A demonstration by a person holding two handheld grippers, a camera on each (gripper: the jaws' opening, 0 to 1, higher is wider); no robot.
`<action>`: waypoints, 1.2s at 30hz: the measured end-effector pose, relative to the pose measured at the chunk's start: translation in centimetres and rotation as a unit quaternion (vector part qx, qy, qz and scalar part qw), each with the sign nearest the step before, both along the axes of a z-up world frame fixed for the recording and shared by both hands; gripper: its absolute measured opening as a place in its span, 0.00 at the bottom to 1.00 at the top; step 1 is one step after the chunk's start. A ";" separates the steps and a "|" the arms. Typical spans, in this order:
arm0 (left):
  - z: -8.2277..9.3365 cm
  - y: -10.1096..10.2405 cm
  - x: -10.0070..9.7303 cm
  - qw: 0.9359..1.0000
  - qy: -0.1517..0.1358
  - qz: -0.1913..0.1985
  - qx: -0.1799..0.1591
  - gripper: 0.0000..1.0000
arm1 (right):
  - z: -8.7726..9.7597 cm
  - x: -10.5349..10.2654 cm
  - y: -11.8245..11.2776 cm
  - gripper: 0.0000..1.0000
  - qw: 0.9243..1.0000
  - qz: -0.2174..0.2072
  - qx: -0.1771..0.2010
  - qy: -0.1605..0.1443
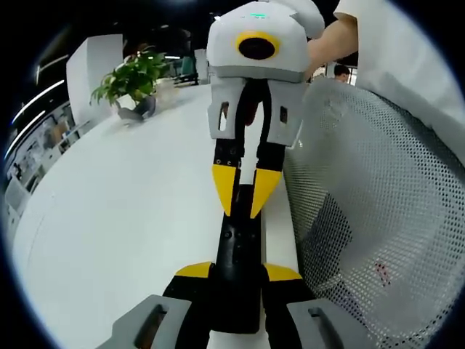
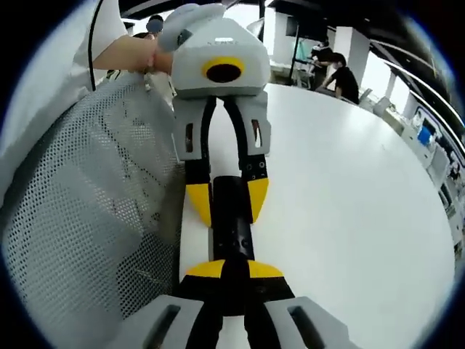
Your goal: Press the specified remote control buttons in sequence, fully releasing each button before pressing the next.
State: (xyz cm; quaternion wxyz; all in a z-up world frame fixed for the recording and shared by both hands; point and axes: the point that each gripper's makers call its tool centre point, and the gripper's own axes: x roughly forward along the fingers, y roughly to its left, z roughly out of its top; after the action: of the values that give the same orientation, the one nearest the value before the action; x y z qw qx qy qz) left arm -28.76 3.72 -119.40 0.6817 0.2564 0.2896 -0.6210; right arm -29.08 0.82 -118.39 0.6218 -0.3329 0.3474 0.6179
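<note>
Left gripper [image 1: 237, 270] clamps remote [image 1: 237, 251] at one end; right gripper [image 1: 245, 192] tips nearly closed over far end. Risk: hard press tilts remote, slips out.

White table, mesh chair and plant

A large white table [image 1: 123, 218] is seen as the landmark. A chair back of grey mesh [image 1: 370, 218] is placed just beside the table's edge, and a person's white sleeve [image 1: 407, 65] is seen above it. A green potted plant [image 1: 134, 80] is set on the far part of the table. Beyond the table, a white pillar [image 1: 91, 65] is seen behind the plant. In the right gripper view, a seated person in black [image 2: 341, 76] is found at the table's far edge.
</note>
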 end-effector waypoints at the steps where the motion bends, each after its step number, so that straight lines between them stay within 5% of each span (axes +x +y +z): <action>1: 0.0 0.0 0.0 1.000 0.000 0.001 0.000 0.25 | 0.0 0.0 0.0 0.06 1.000 0.006 -0.014 -0.002; 8: 0.0 0.0 0.0 1.000 -0.001 0.004 -0.001 0.25 | -0.2 0.0 0.2 0.06 0.998 0.004 -0.064 -0.006; 15: 0.0 0.0 0.0 1.000 -0.001 0.005 -0.004 0.25 | 0.1 0.1 -0.2 0.06 0.999 -0.036 0.032 -0.007; 22: 0.0 0.0 0.0 1.000 -0.001 0.006 -0.004 0.25 | 0.1 -0.2 0.3 0.05 0.998 0.003 0.041 -0.038; 28: 0.0 0.1 0.0 1.000 -0.001 0.009 -0.005 0.25 | 0.0 -0.2 0.5 0.04 0.999 0.032 0.005 -0.037; 31: 0.0 0.1 0.0 1.000 -0.001 0.010 -0.005 0.25 | -0.1 -0.1 0.4 0.04 0.999 0.004 -0.035 -0.001; 36: 0.0 0.1 0.0 1.000 -0.001 0.009 -0.004 0.25 | -0.3 0.0 0.6 0.04 0.996 0.009 -0.090 0.000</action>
State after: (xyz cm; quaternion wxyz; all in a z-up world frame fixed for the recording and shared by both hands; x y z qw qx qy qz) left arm -28.80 3.81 -119.38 0.6886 0.2522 0.2886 -0.6155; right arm -29.12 1.46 -118.70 0.5840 -0.3907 0.3982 0.5897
